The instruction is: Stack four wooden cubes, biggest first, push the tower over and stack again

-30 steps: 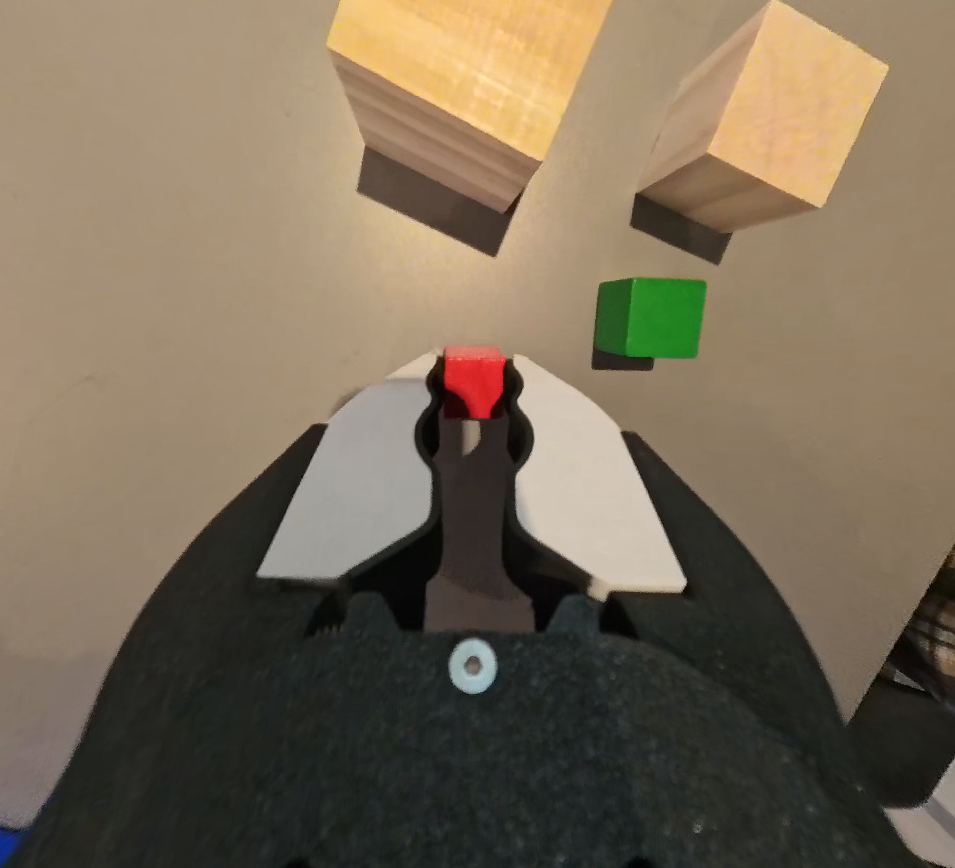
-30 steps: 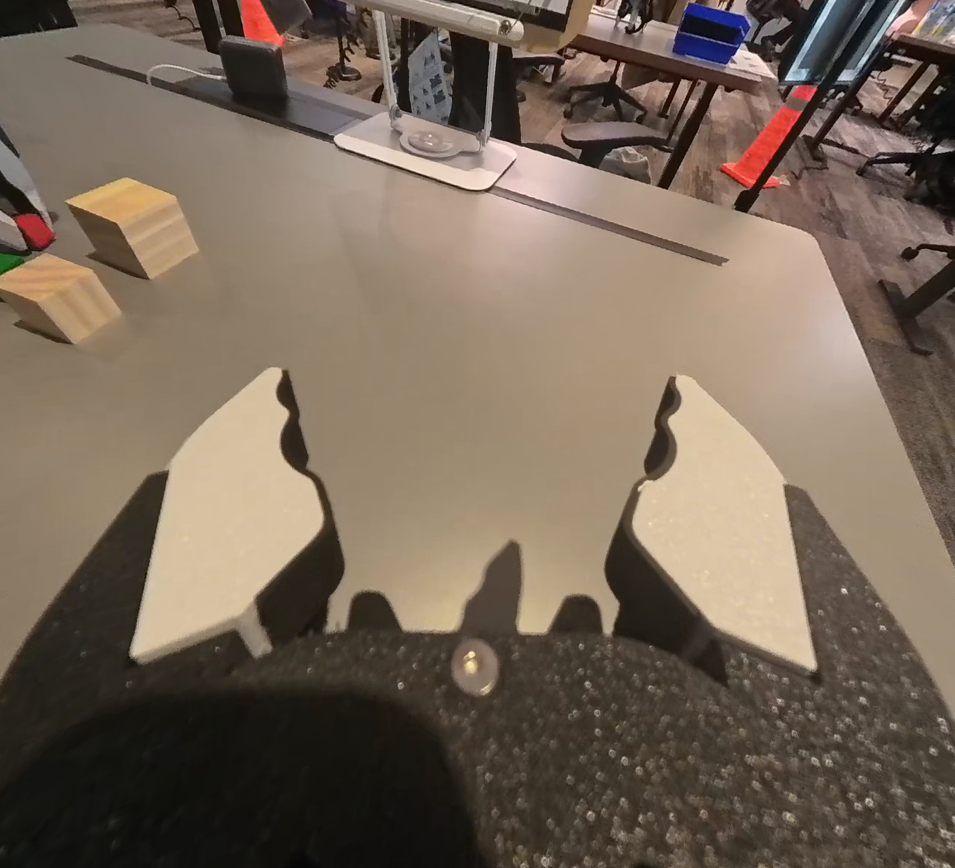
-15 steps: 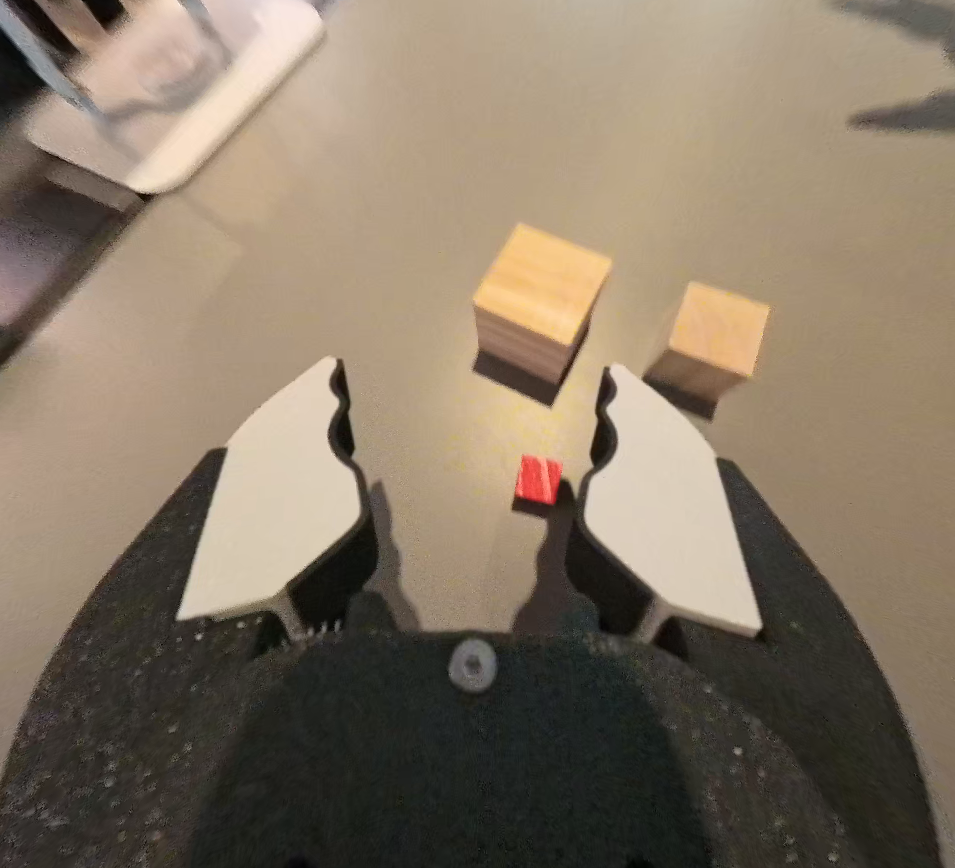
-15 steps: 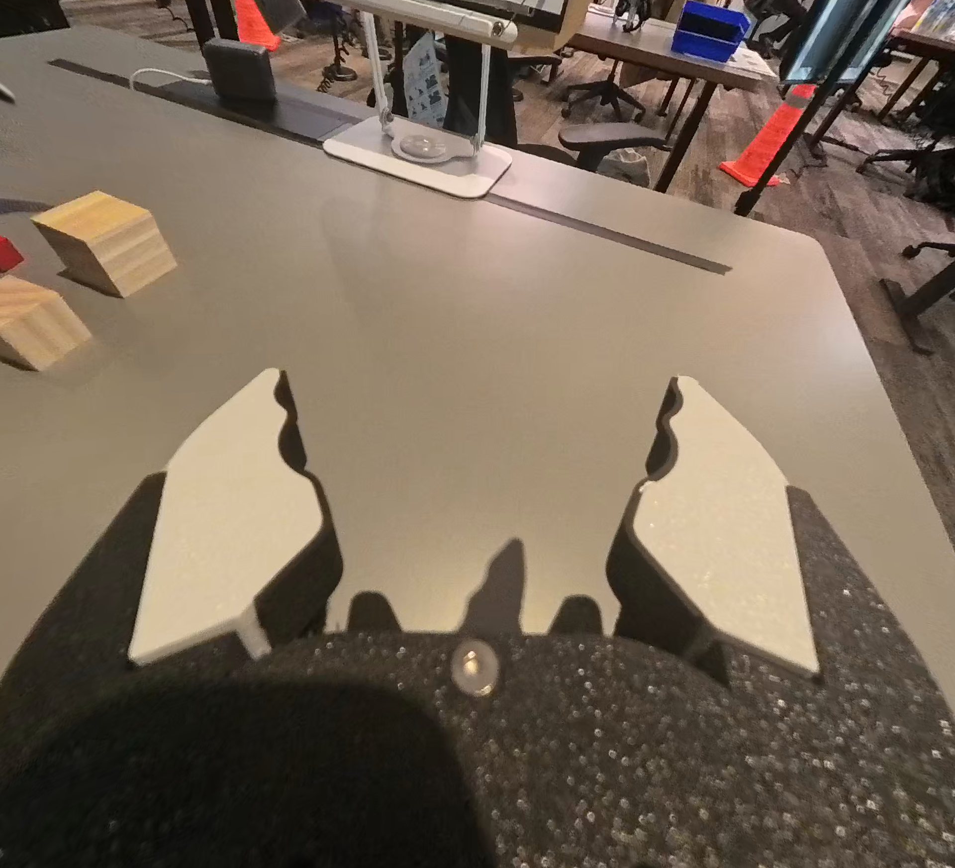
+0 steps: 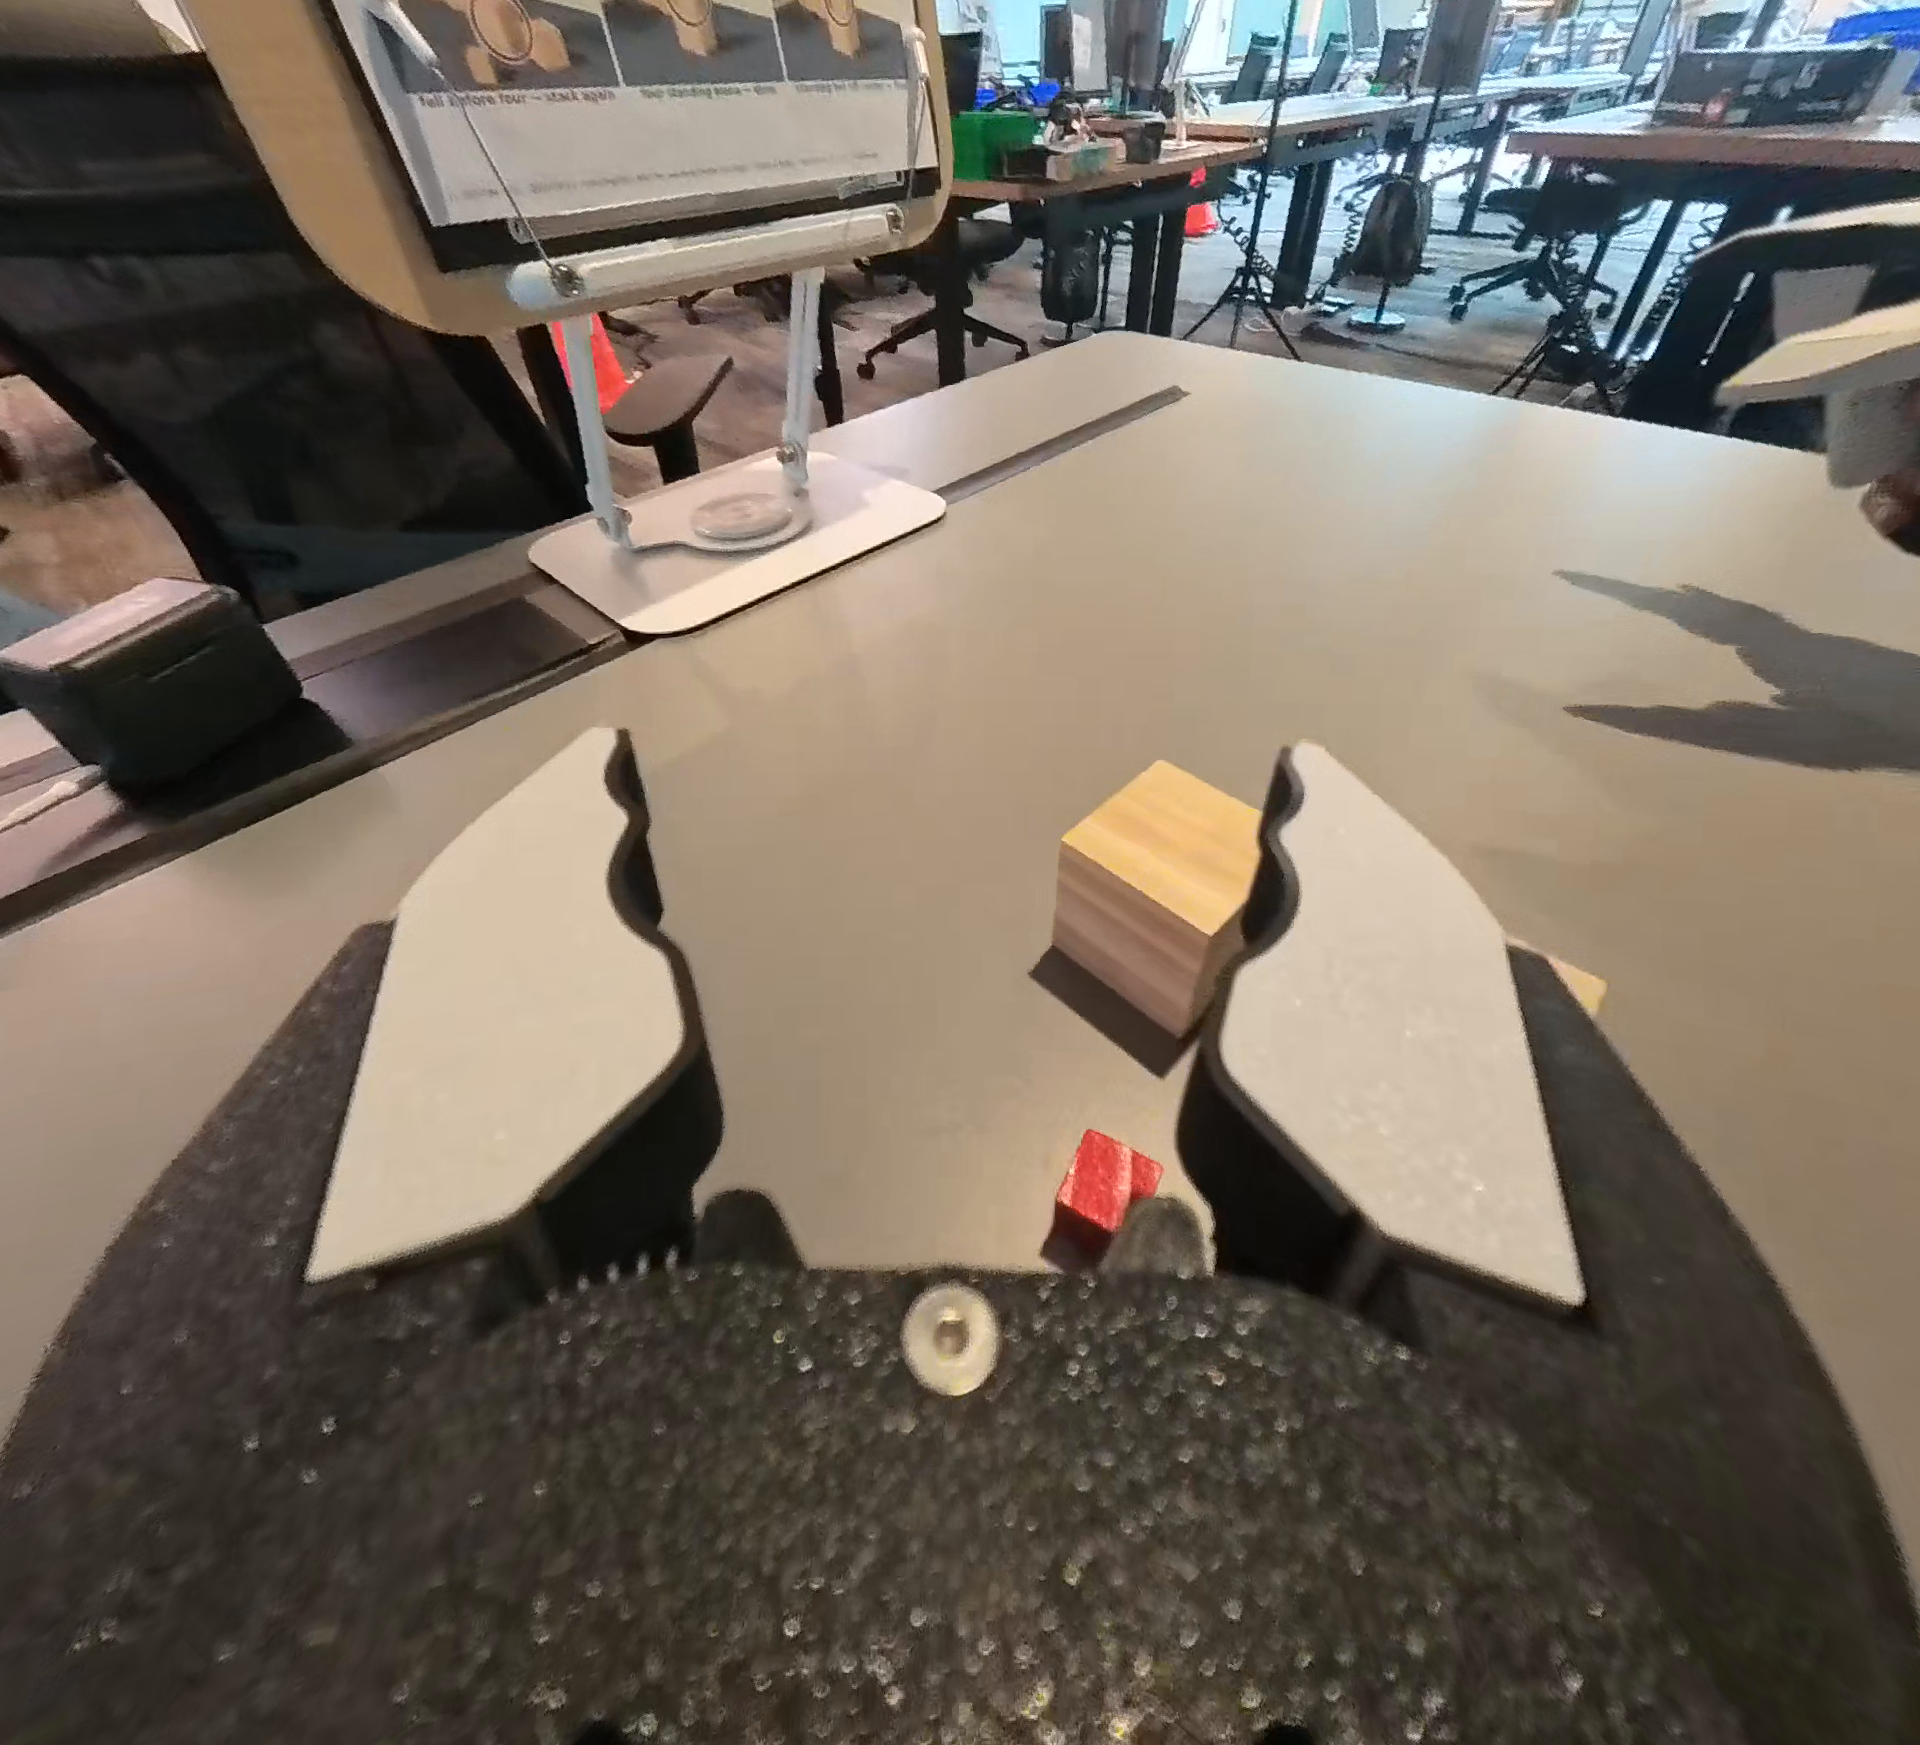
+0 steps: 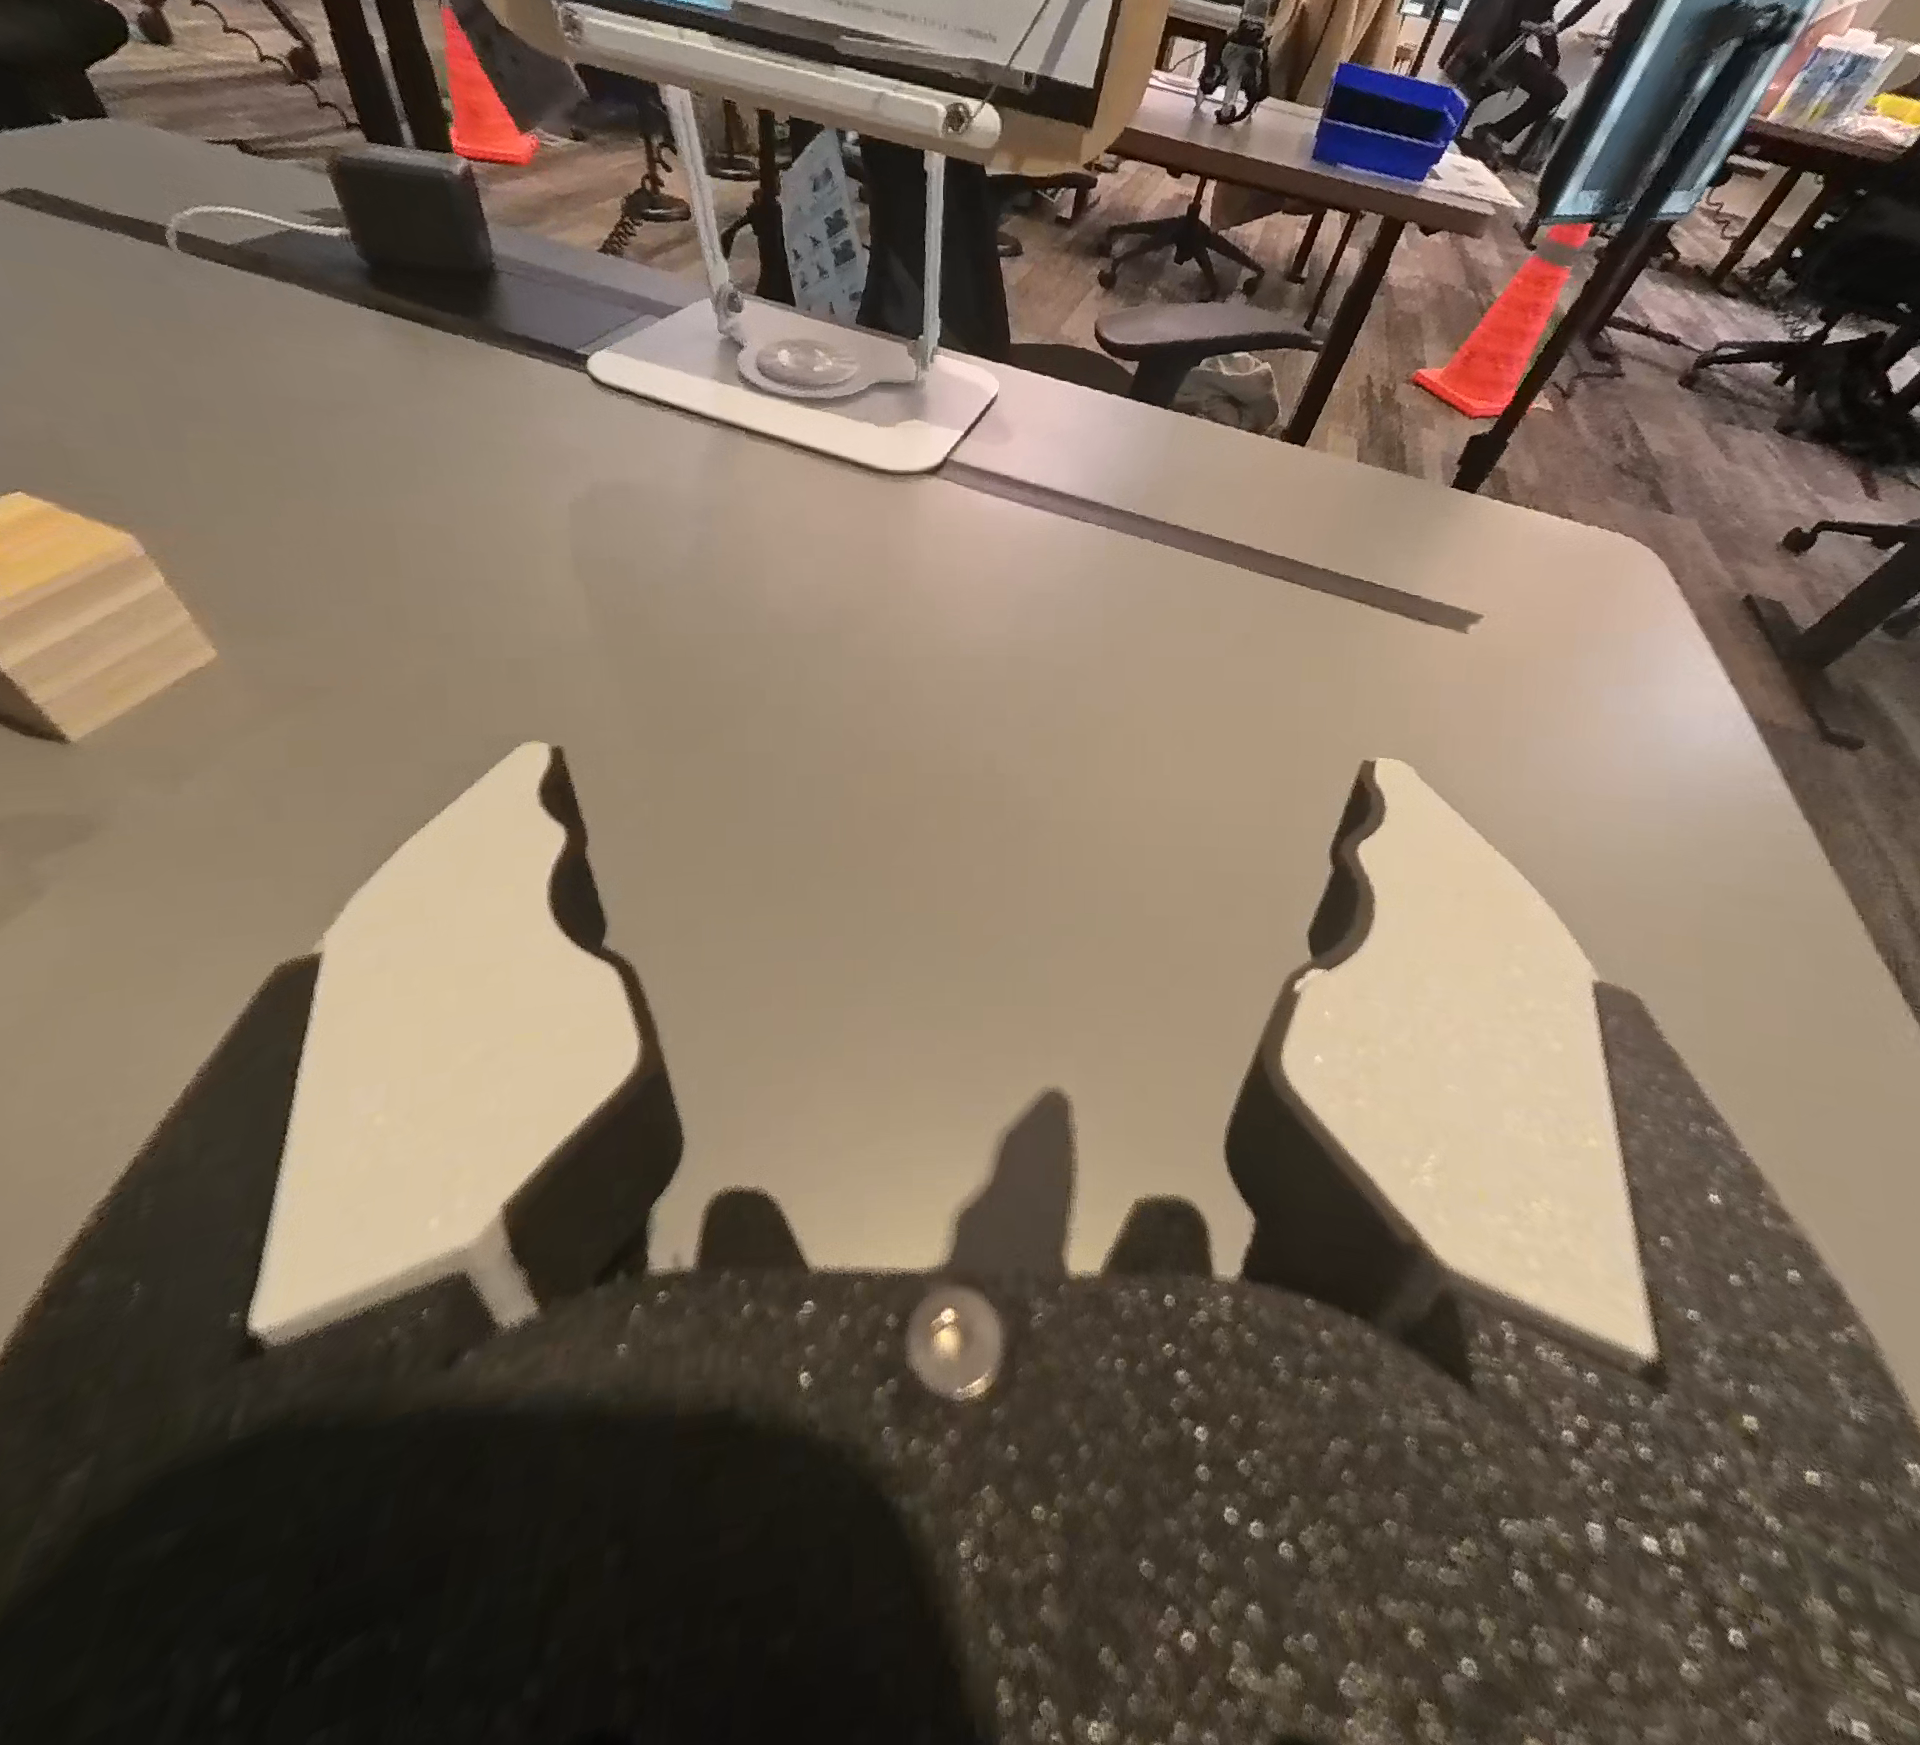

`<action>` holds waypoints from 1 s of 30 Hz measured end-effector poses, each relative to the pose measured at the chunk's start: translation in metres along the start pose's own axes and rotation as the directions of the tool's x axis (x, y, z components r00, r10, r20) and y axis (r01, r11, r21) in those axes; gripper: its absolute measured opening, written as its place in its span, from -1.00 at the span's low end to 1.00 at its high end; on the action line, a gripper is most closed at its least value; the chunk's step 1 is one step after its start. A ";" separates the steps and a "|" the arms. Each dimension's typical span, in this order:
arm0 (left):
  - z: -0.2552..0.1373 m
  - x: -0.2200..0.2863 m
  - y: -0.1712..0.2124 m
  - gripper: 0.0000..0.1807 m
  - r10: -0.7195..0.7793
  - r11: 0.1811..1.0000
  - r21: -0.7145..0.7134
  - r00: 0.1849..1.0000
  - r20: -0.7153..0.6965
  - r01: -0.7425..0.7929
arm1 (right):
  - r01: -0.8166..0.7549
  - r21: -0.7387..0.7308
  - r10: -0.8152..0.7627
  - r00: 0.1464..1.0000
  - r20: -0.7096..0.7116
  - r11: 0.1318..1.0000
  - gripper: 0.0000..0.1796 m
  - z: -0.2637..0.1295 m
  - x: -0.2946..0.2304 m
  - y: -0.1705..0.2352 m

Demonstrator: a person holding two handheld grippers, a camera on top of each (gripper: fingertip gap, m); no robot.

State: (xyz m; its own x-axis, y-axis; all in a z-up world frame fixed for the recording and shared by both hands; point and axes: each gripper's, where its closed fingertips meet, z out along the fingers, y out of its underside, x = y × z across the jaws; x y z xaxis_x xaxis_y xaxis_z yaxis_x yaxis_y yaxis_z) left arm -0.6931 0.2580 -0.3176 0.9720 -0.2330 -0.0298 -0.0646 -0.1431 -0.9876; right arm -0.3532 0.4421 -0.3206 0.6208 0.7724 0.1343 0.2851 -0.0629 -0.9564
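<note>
In the left wrist view my left gripper (image 5: pixel 951 760) is open and empty above the grey table (image 5: pixel 935 656). A small red cube (image 5: pixel 1103 1199) lies on the table between its fingers, near the base of the right finger. A large plain wooden cube (image 5: pixel 1143 895) stands just beyond, partly behind the right finger. A corner of a second wooden cube (image 5: pixel 1574 987) shows past that finger. The green cube is hidden. In the right wrist view my right gripper (image 6: pixel 961 760) is open and empty over bare table, with the large wooden cube (image 6: pixel 78 620) at the far left edge.
A white stand (image 5: pixel 743 542) holding an instruction board (image 5: pixel 623 33) sits at the table's far edge, next to a dark box (image 5: pixel 145 677). The other gripper (image 5: pixel 1849 345) shows at the right edge of the left wrist view. Office desks and chairs lie beyond the table.
My left gripper opened and let go of the red cube, which now lies on the table, then pulled back and tilted up. My right gripper stayed open and shifted slightly right.
</note>
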 end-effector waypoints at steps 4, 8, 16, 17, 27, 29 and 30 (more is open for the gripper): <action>-0.002 -0.003 0.002 0.20 0.016 1.000 0.008 0.999 0.028 -0.016 | 0.012 -0.012 -0.012 1.000 -0.010 1.000 0.48 0.015 0.003 -0.001; -0.008 -0.009 -0.004 0.15 -0.011 0.999 0.050 0.999 0.040 0.009 | 0.008 0.011 -0.008 1.000 -0.015 1.000 0.48 0.015 0.006 -0.014; -0.027 -0.020 -0.021 0.07 0.013 0.990 0.137 0.994 0.108 -0.028 | 0.025 0.075 -0.024 0.999 -0.022 0.997 0.48 -0.001 0.004 -0.037; -0.030 -0.021 -0.022 0.05 0.041 0.989 0.137 0.989 0.139 -0.060 | 0.022 0.088 -0.020 0.999 -0.028 0.996 0.48 -0.004 0.006 -0.039; -0.048 0.044 -0.025 0.01 0.039 0.988 0.147 0.991 0.125 -0.057 | 0.002 0.132 0.005 0.999 -0.050 0.991 0.46 -0.042 0.015 -0.055; -0.041 0.067 -0.016 0.00 0.057 0.994 0.085 0.997 0.051 -0.061 | 0.010 0.135 -0.004 0.999 -0.047 0.991 0.45 -0.046 0.013 -0.059; -0.036 0.078 -0.010 -0.01 0.074 0.996 0.040 0.997 0.002 -0.074 | 0.011 0.135 -0.006 0.999 -0.040 0.991 0.45 -0.047 0.011 -0.061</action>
State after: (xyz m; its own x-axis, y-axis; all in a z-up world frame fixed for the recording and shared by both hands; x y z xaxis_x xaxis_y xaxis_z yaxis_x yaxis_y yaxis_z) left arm -0.6243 0.2062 -0.3044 0.9652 -0.2406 -0.1028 -0.1269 -0.0871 -0.9881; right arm -0.3290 0.4246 -0.2485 0.6479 0.7468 0.1500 0.1908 0.0315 -0.9811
